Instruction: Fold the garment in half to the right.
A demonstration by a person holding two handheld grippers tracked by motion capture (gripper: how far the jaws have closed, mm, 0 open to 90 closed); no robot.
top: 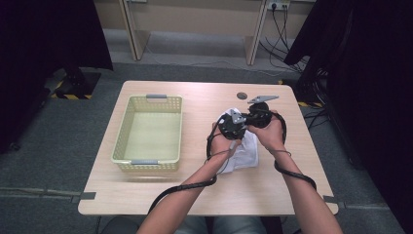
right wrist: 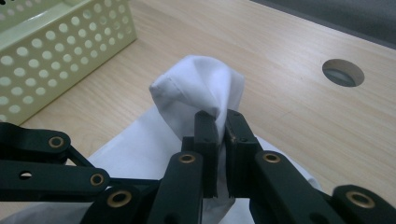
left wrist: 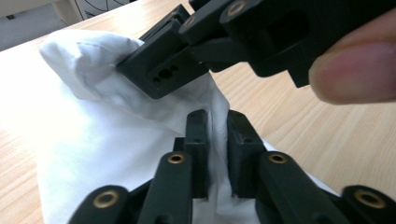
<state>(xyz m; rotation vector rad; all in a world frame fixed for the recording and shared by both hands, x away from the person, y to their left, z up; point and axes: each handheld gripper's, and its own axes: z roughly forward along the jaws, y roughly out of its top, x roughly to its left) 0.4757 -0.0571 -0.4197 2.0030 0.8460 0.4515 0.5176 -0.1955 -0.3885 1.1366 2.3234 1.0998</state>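
Observation:
A white cloth [top: 247,152] lies on the wooden table [top: 160,192], right of centre. Both hands meet over its far end. My left gripper [top: 234,127] is shut on a raised fold of the cloth [left wrist: 93,140]; its jaws [left wrist: 218,116] pinch the fabric between them. My right gripper [top: 254,119] is shut on a bunched peak of the same cloth [right wrist: 196,84], its jaws [right wrist: 218,116] tight around it. In the left gripper view the right gripper [left wrist: 163,70] grips the cloth just above my own jaws.
A pale yellow perforated basket [top: 124,126] [right wrist: 46,51] stands on the left half of the table, with nothing in it. A round cable hole [top: 241,95] [right wrist: 343,72] sits near the far edge. Cables trail from both grippers toward the front edge.

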